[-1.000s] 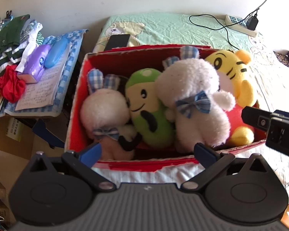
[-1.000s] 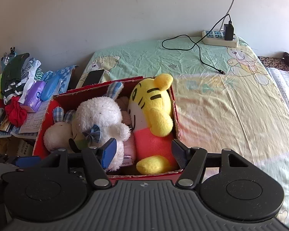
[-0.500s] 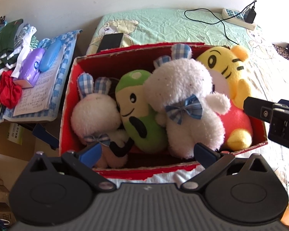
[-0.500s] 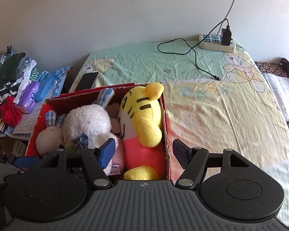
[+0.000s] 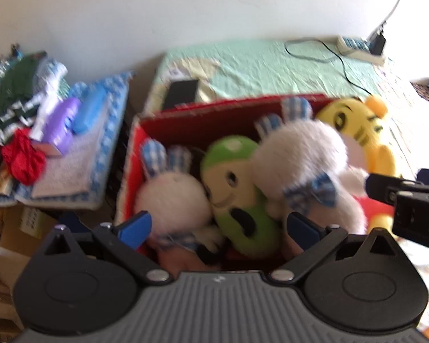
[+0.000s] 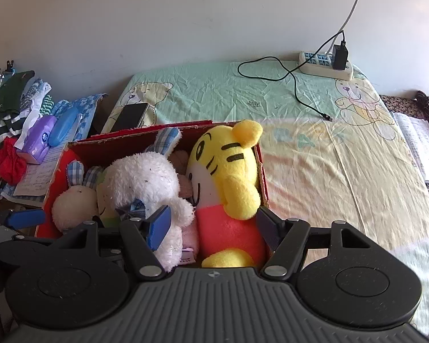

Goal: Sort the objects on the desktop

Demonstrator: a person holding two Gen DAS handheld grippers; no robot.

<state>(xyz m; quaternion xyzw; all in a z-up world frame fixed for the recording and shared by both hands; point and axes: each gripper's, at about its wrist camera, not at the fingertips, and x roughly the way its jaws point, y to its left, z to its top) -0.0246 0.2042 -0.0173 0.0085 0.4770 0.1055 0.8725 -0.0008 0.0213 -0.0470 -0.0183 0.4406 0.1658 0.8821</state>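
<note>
1. Left gripper [image 5: 218,225]: jaws spread wide and holding nothing, blue-padded fingertips [image 5: 135,225] hanging over the near rim of the red cardboard box [image 5: 186,115]. This view is smeared with blur, so fine contact is hard to call.
2. Right gripper [image 6: 214,225]: jaws spread too, empty, flanking the orange body of the yellow tiger plush [image 6: 226,177] without visibly pressing it.
3. Between the left fingers sit the small white rabbit plush with checked ears [image 5: 171,197] and the green-and-yellow bean-shaped plush [image 5: 237,194], packed shoulder to shoulder.
4. Next along, the big white fluffy rabbit plush with a blue checked bow [image 6: 146,183] leans against the tiger; a pink plush [image 6: 183,180] is wedged behind, mostly hidden.
5. So all the soft toys are inside the box, which rests on the pale green cartoon-bear bedsheet [image 6: 314,148].
6. Outward: a black phone [image 6: 130,117] lies on the sheet just behind the box; a white power strip [image 6: 324,64] with its black cable sits far back by the wall.
7. To the left, a pile of clothes, a purple tissue pack [image 6: 38,138] and a blue case [image 6: 64,125] rest on papers.
8. My read: the toys look sorted, and both grippers are free. The next move likely calls for picking a loose item, perhaps the phone, and reaching over the box without snagging the plush ears.
</note>
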